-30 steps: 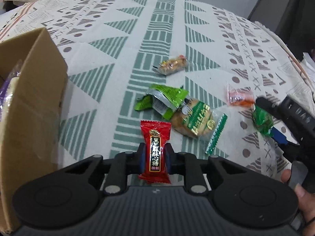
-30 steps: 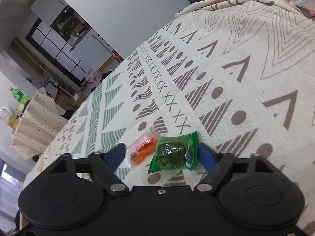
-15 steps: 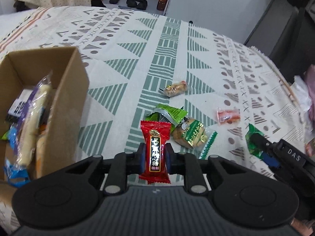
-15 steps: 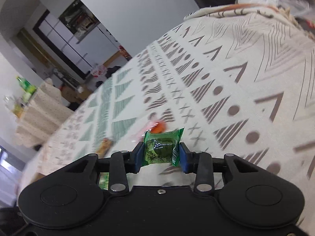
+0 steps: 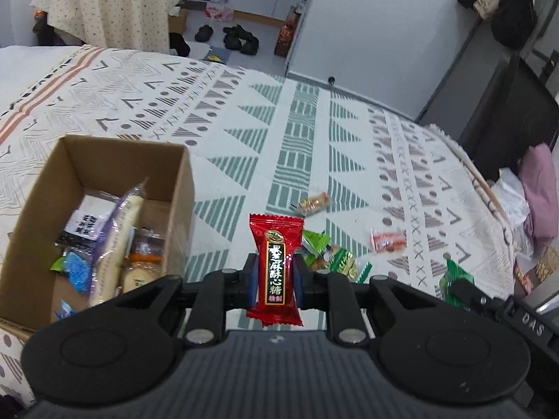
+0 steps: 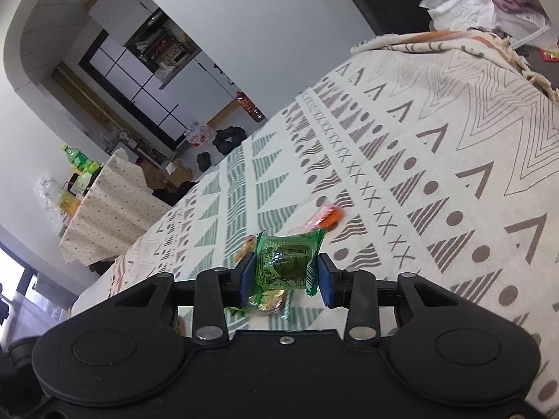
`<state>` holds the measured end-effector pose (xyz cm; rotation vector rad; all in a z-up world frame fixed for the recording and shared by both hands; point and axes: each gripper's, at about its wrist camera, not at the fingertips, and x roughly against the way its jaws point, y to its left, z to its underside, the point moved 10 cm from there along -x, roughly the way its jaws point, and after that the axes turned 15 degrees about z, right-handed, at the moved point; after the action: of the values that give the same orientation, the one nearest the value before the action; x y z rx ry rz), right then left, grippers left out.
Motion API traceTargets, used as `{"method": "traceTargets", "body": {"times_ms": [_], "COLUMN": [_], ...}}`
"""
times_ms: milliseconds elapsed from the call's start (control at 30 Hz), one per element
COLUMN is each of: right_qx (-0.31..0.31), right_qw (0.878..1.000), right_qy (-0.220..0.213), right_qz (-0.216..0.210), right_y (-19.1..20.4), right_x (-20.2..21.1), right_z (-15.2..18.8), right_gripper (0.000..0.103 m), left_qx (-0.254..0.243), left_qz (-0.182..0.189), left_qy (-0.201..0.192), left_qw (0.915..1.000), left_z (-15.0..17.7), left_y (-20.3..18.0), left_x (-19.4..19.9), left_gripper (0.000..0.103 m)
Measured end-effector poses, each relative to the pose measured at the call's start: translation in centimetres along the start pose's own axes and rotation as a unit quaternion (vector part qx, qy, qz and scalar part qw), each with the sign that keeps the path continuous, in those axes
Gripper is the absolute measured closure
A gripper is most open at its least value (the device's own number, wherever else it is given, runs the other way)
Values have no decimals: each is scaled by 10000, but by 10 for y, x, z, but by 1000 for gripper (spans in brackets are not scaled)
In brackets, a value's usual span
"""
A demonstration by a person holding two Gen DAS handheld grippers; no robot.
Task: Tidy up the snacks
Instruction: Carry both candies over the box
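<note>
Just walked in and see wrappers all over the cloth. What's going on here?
Someone is sorting snacks with two handheld grippers. The left gripper holds a red candy packet upright near the cardboard box, which already holds several snacks. The right gripper holds a green wrapped snack clear of the patterned cloth. A few packets lie loose there.

Pale grey walls (image 5: pixel 367 17) enclose a room where a dotted cloth-covered table (image 5: pixel 104 3) stands beyond the patterned bedspread (image 5: pixel 244 132), shoes (image 5: pixel 241 36) scattered on the floor.
</note>
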<state>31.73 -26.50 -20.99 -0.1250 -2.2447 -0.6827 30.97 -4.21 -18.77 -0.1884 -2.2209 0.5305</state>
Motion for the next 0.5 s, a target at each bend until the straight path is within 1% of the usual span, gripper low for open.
{"method": "traceTargets", "body": {"times_ms": [200, 333, 500], "right_qx": [287, 426, 597], "right_qw": [9995, 9988, 9976], "right_qy": [-72, -106, -145], "right_qz": [-122, -222, -318], "right_y": [25, 43, 66], "right_x": [17, 28, 37], "right_z": [6, 11, 18], "right_gripper": [66, 66, 66], "left_qx": [197, 216, 246], "left_qz": [27, 46, -48], "left_qy": [-225, -373, -409], "left_qw": [9996, 9991, 9988], "left_z": [-11, -18, -21], "left_y": [13, 19, 32], "left_x": [22, 36, 44], "left_gripper": [84, 84, 84]}}
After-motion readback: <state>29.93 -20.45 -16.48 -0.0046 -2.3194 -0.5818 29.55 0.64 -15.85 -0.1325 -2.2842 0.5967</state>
